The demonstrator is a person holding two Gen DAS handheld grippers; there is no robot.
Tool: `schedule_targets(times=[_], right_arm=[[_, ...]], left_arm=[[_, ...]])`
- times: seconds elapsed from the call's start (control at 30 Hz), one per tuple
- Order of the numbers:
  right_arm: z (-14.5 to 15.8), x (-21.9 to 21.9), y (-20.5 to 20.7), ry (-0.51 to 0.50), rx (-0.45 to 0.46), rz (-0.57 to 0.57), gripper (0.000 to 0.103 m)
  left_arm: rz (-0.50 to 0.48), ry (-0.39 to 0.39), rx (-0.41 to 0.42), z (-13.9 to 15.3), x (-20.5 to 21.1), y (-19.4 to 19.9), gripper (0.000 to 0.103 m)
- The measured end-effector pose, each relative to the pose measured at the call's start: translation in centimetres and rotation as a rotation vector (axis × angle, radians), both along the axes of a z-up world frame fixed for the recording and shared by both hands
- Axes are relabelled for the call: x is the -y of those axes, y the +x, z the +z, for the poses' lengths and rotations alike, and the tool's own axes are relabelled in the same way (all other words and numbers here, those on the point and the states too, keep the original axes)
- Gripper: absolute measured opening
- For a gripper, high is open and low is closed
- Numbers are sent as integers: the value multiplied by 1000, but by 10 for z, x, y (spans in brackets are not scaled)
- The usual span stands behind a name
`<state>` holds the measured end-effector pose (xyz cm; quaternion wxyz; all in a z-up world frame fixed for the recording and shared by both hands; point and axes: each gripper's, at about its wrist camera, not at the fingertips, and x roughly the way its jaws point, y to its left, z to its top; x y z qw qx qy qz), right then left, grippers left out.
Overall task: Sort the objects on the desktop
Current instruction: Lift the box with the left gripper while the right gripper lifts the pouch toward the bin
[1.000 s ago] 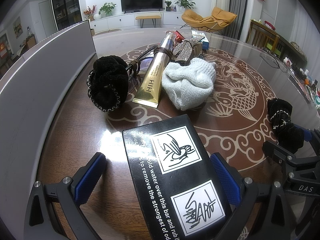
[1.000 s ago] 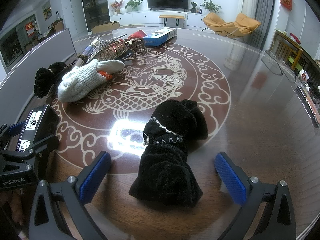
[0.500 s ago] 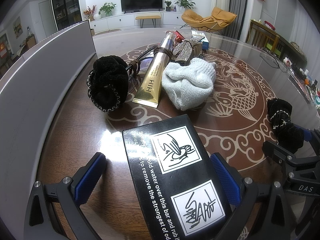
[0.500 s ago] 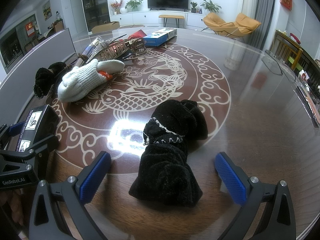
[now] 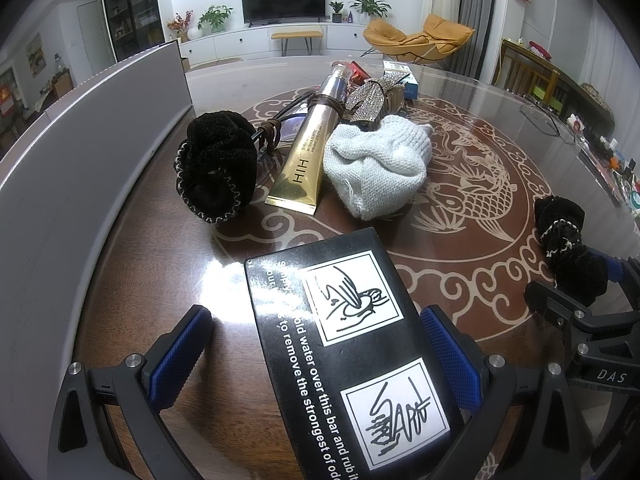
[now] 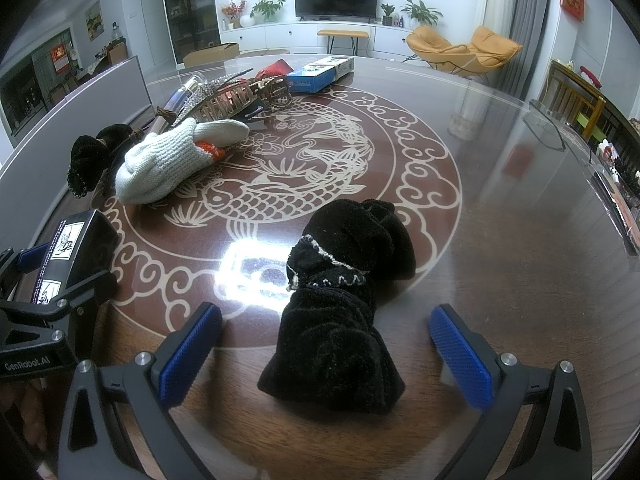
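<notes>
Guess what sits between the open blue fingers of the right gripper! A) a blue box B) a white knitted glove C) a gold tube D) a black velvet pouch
D: in the right wrist view the black velvet pouch lies on the table between the spread fingers of the right gripper, while the glove lies far off.

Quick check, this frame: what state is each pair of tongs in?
Left tongs: open, fingers either side of the black printed cardboard box, not clamped.
Right tongs: open around the black velvet pouch, not gripping.
</notes>
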<state>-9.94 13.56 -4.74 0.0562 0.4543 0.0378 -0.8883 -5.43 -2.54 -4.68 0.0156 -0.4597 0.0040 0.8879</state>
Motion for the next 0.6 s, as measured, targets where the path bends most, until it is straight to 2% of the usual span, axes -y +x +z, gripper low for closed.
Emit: schedule_targets(times=[0.2,0.23,0.27,0.33,0.5,0.6], right_arm=[[0,0,0,0,0,0,103],[0,0,0,0,0,0,103],[0,0,0,0,0,0,103],[0,0,0,0,0,0,103],[0,0,0,0,0,1,103],[0,0,1,0,0,1,103]], left_arm=[[-65,-4,16,2,-8,7,102],[-84,-2,5,4,-7,11,93],[-101,-2,-7,6,-8,14,76],[-120,1,-10,10,-7,16,58],[-148,8,-11,9,-7,34,58],[-131,45,-2,11,0,55,58]])
